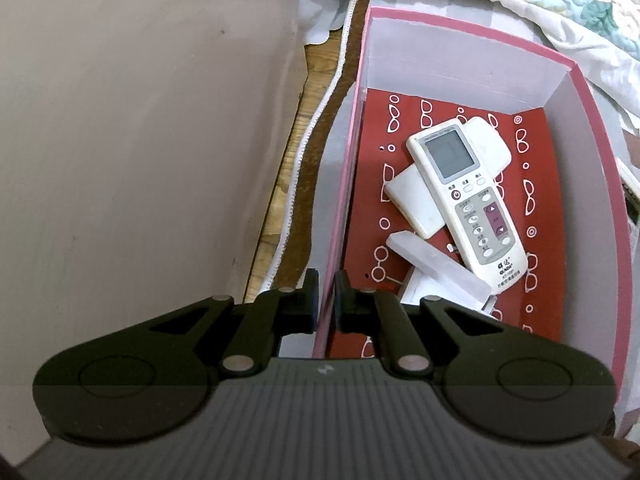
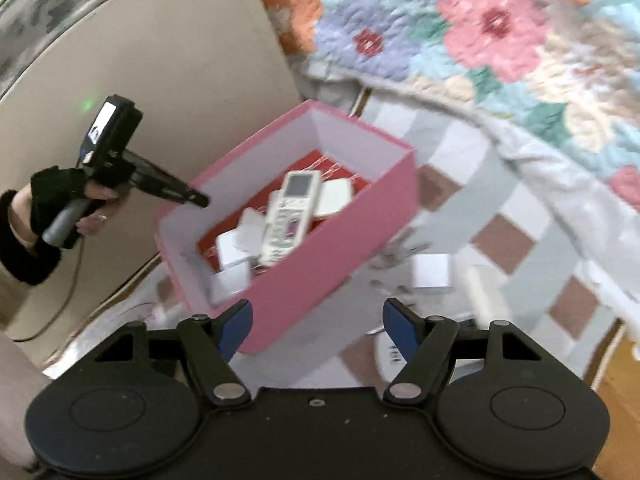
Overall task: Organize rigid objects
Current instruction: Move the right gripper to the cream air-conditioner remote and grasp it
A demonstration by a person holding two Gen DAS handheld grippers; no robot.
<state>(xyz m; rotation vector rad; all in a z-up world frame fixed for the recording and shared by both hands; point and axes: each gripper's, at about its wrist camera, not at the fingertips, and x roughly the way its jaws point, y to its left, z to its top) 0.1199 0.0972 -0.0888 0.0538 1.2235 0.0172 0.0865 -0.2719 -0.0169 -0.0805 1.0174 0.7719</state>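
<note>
We see the left tool [image 1: 327, 300] clamped on the pink box's [image 2: 320, 280] near-left wall, the right tool [image 2: 316, 320] open and empty, nearer the white cube [image 2: 432, 272] lying far-right of it on the table [image 2: 500, 236].

floral quilt [image 2: 480, 40] | checked cloth [image 2: 500, 208] under it | beige panel [image 1: 140, 140] | wooden floor [image 1: 288, 184]

Home bedroom: floral quilted bedspread [image 2: 480, 40], grey-brown checked blanket [image 2: 500, 220], plain beige wall [image 1: 140, 120], wooden floor [image 1: 280, 200].
</note>
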